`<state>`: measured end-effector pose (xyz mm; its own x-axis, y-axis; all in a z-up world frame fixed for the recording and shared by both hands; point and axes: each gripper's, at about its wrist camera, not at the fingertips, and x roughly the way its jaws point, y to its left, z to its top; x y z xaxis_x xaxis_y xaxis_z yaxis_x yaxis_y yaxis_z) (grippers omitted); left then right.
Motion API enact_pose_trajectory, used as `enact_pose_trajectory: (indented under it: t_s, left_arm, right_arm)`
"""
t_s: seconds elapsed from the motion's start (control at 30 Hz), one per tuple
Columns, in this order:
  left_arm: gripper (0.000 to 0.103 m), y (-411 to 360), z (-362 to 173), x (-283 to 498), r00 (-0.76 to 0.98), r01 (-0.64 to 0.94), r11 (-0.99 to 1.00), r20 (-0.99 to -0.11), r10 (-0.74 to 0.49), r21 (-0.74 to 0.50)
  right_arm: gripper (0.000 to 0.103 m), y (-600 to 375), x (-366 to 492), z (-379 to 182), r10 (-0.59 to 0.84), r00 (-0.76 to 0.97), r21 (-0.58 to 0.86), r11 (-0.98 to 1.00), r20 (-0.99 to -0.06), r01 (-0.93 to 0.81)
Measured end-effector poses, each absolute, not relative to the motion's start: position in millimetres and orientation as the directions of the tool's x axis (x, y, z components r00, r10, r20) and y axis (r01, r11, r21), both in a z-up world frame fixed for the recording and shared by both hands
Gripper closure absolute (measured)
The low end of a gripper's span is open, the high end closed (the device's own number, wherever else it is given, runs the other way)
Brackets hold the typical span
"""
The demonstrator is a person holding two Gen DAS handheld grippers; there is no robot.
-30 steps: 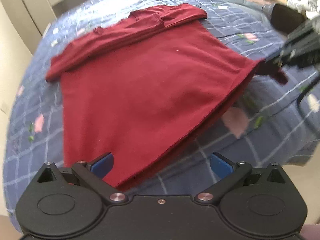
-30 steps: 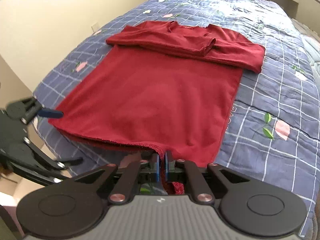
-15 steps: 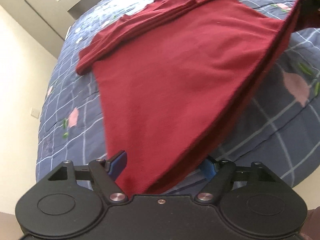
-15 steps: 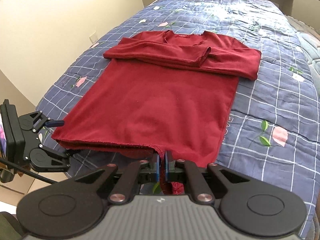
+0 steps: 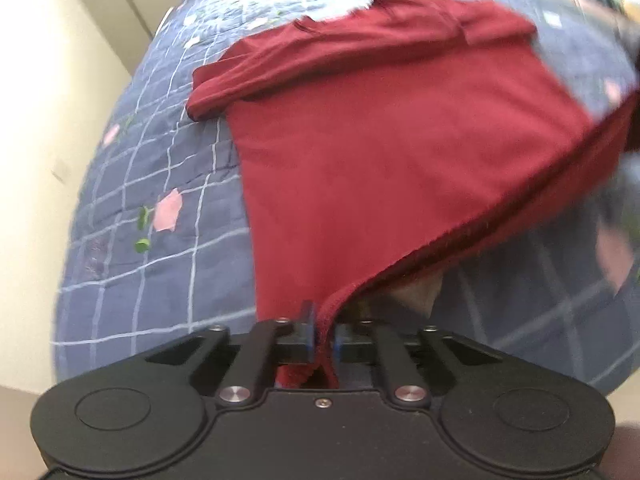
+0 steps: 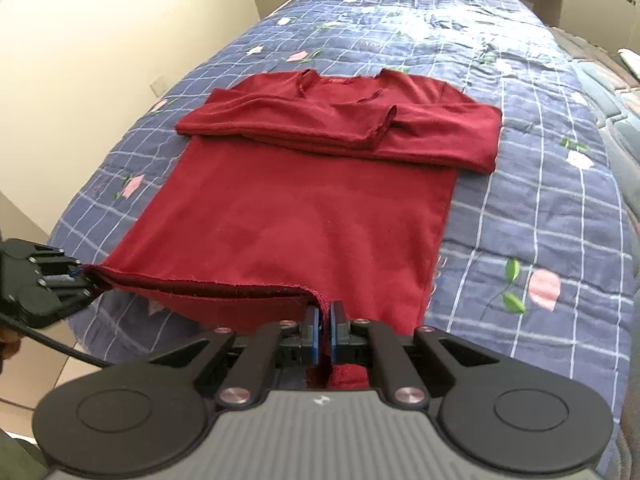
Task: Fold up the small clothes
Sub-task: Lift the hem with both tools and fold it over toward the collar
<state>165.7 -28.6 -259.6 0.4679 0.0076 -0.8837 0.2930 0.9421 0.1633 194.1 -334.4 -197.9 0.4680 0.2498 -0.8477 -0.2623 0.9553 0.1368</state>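
A dark red long-sleeved shirt (image 6: 304, 216) lies spread front-down or front-up (which cannot be told) on a blue checked quilt (image 6: 540, 184) printed with pink flowers, which covers a bed. The neckline sits at the shirt's far end, and both sleeves are folded across the chest, one laid over the other, forming a thick band across the upper part of the shirt.

The hem is the part of the shirt nearest both cameras, and it is lifted off the quilt. The right gripper (image 6: 324, 322) has its jaws pressed together on the hem near the shirt's right bottom corner, with a small bunch of red cloth pushed back behind the blue pads. The left gripper (image 5: 322, 330), seen again in the right wrist view at the shirt's left bottom corner (image 6: 78, 276), has its jaws clamped on the hem there; red fabric passes between its blue pads and bulges behind them. Between the two grippers the hem edge hangs taut, and the gap under it shows the shirt's lower layer and the quilt in shadow.

The left wrist view is blurred, the shirt's body rising from the gripper toward the folded sleeves. A cream wall (image 6: 100, 32) stands to the left of the bed, beyond the shirt's left edge.
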Motion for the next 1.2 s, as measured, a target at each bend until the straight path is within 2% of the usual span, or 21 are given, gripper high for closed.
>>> enact_pose_trajectory:
  t_s: [0.2, 0.7, 0.87, 1.0, 1.2]
  left_arm:
    - [0.099, -18.4, -230.3, 219.4, 0.497, 0.244, 0.968, -0.865, -0.068, 0.065]
    - [0.099, -35.0, -182.0, 409.8, 0.62, 0.306, 0.95, -0.77, -0.15, 0.061]
    - [0.099, -37.7, -189.4, 469.5, 0.603, 0.286, 0.958, -0.783, -0.151, 0.035]
    - [0.099, -38.1, -204.6, 517.5, 0.564, 0.249, 0.968, -0.815, -0.132, 0.015]
    - [0.099, -42.3, -222.5, 555.9, 0.533, 0.239, 0.971, -0.836, -0.127, 0.005]
  right_arm:
    - [0.097, -331.3, 235.0, -183.0, 0.196, 0.551, 0.075, 0.969, -0.811, -0.235]
    - [0.097, -324.4, 399.6, -157.7, 0.07, 0.748, -0.128, 0.971, -0.66, -0.204]
    - [0.097, -324.7, 453.8, -168.9, 0.043, 0.748, -0.152, 0.97, -0.663, -0.191]
    - [0.097, -330.0, 490.9, -183.4, 0.035, 0.73, -0.116, 0.981, -0.682, -0.155]
    - [0.097, -331.4, 524.7, -201.2, 0.014, 0.714, -0.105, 0.987, -0.7, -0.123]
